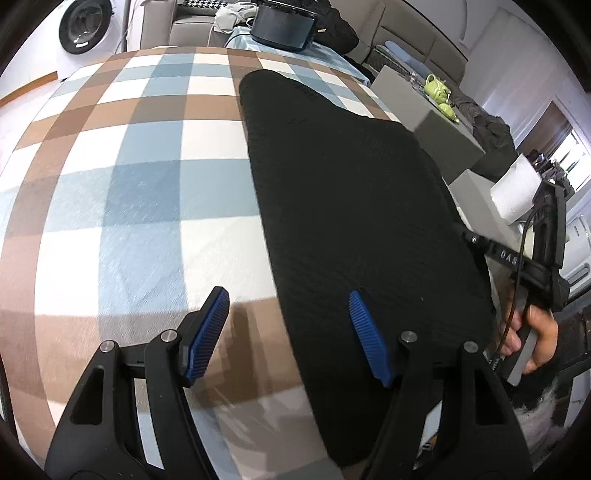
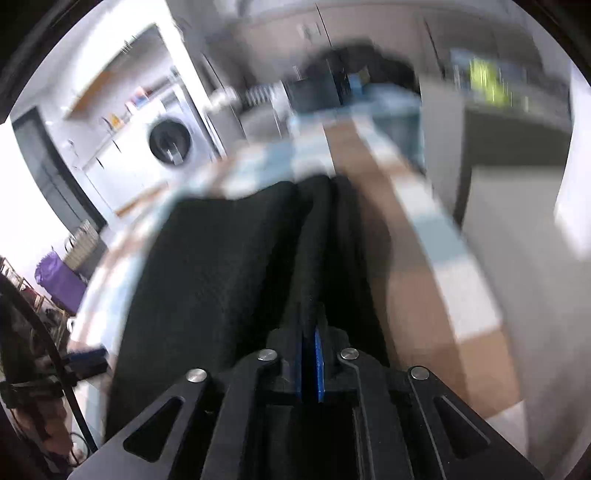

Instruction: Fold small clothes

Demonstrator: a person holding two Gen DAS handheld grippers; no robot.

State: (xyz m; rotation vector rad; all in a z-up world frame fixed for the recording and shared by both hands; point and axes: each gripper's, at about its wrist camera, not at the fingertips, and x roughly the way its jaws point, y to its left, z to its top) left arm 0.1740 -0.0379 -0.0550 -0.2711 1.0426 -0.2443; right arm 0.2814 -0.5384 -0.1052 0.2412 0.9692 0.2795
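A black knitted garment [image 1: 351, 192] lies flat along the right side of a checked blue, brown and white tablecloth [image 1: 129, 177]. My left gripper [image 1: 288, 314] is open above the garment's near left edge, its right pad [image 1: 367, 332] over the cloth and its left pad [image 1: 207, 332] over the tablecloth. My right gripper [image 2: 309, 354] is shut on a fold of the black garment [image 2: 207, 266] and lifts its right edge; this view is blurred by motion. The right gripper also shows in the left wrist view [image 1: 476, 242], at the garment's right edge.
A dark bin [image 1: 282, 26] stands at the table's far end. A washing machine [image 1: 83, 31] is at the far left. Grey boxes [image 1: 443, 122], a green toy [image 1: 437, 88] and a paper roll [image 1: 515, 190] are to the right of the table.
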